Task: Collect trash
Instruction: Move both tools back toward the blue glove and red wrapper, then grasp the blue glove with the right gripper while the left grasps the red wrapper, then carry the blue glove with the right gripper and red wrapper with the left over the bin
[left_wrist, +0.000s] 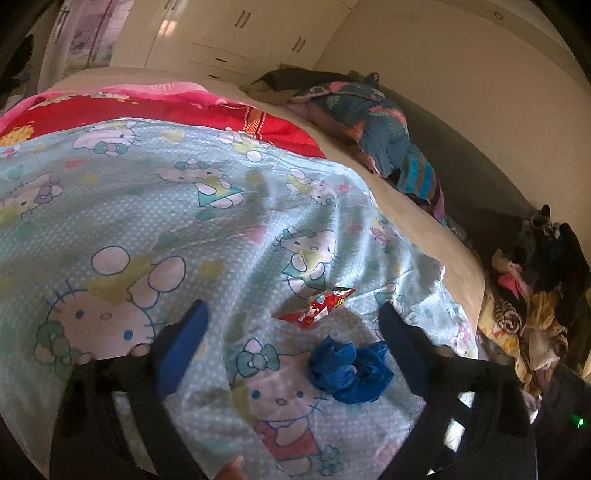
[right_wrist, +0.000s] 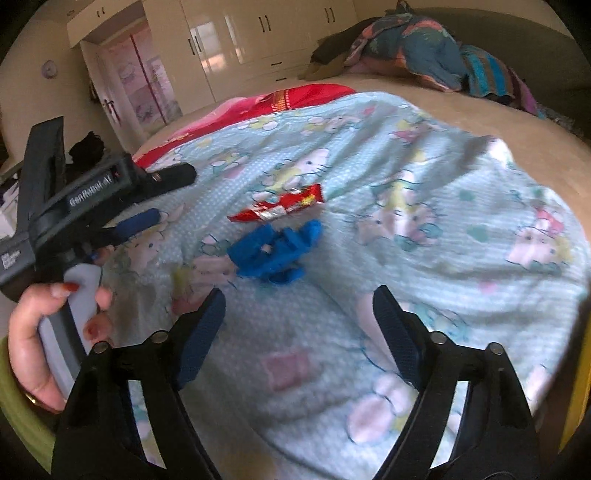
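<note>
Both our grippers hover over the cartoon-print sheet (left_wrist: 155, 206). Nearest, our right gripper (right_wrist: 299, 314) is spread wide, gripping nothing. Just beyond lies the crumpled blue wrapper (right_wrist: 275, 251), the red wrapper (right_wrist: 279, 210) just behind it. Our left gripper (left_wrist: 295, 321) is released, flanking both wrappers. Farthest beyond the sheet stand cream wardrobes (right_wrist: 258, 40).

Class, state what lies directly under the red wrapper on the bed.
The red wrapper rests on the light blue cartoon-cat blanket, with the crumpled blue item beside it. Whatever lies beneath the blanket there is covered.
</note>
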